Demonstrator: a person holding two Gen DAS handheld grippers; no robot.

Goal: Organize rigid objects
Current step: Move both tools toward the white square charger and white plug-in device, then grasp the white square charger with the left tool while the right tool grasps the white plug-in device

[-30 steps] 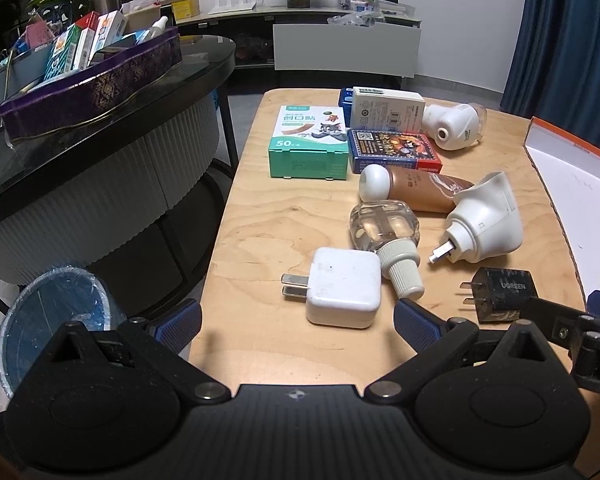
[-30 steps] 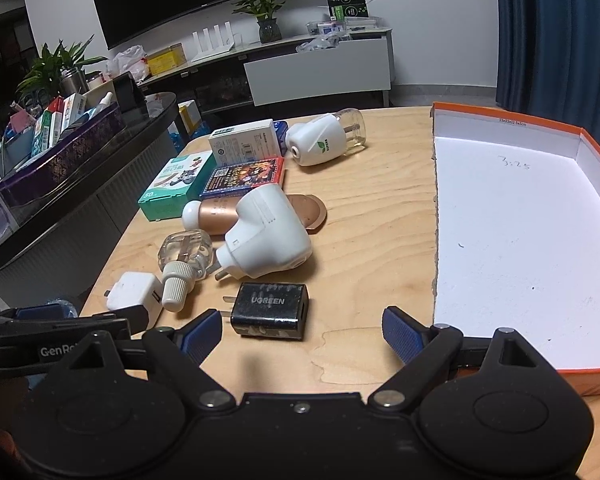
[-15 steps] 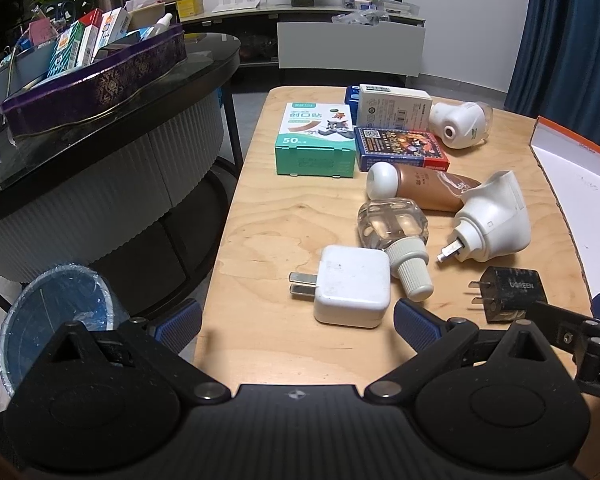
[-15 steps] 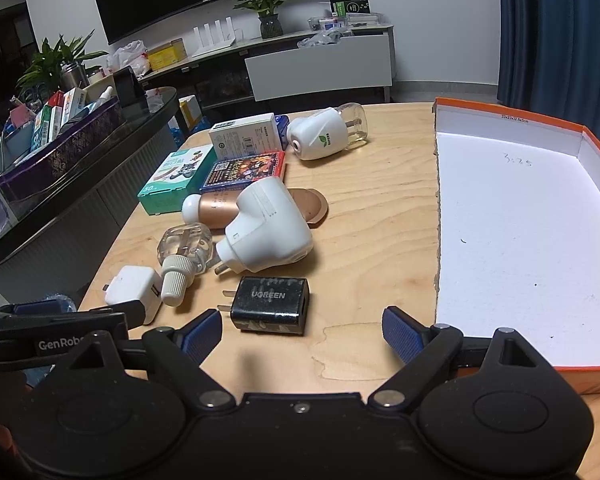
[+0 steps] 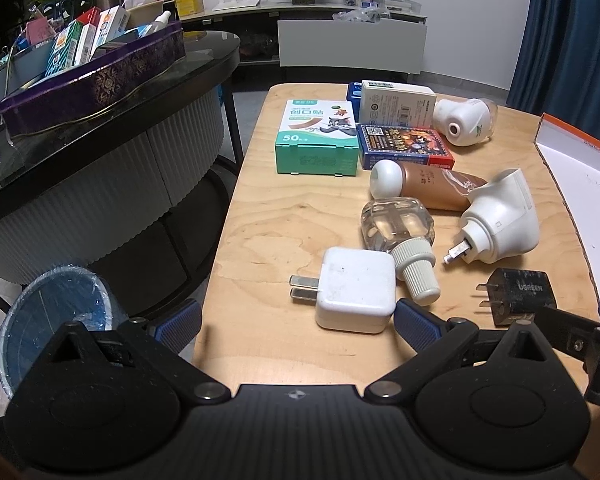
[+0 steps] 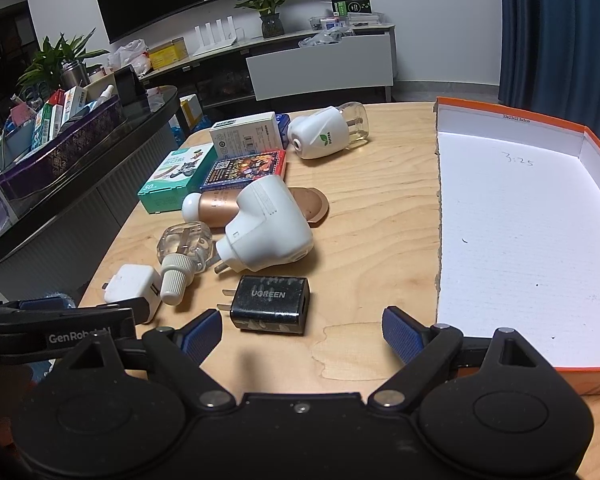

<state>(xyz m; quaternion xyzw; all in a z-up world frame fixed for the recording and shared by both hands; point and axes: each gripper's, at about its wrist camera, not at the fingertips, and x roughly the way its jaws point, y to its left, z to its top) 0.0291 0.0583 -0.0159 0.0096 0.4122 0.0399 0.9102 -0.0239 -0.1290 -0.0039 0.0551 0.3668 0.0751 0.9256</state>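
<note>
White charger point(image 5: 355, 295) touching bottle point(image 5: 404, 240); black charger point(image 6: 270, 304) near; both fingers spread.

- Dim indoor light from overhead; soft, short shadows under objects on the wooden table point(image 5: 284, 236).
- White box interior point(image 6: 512, 232) glares brightly (slightly overexposed).
- Strong fisheye bending at edges; focus sharp.

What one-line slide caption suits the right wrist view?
Open right claw hovers near a black UGREEN charger, beside an empty orange-rimmed box.
</note>
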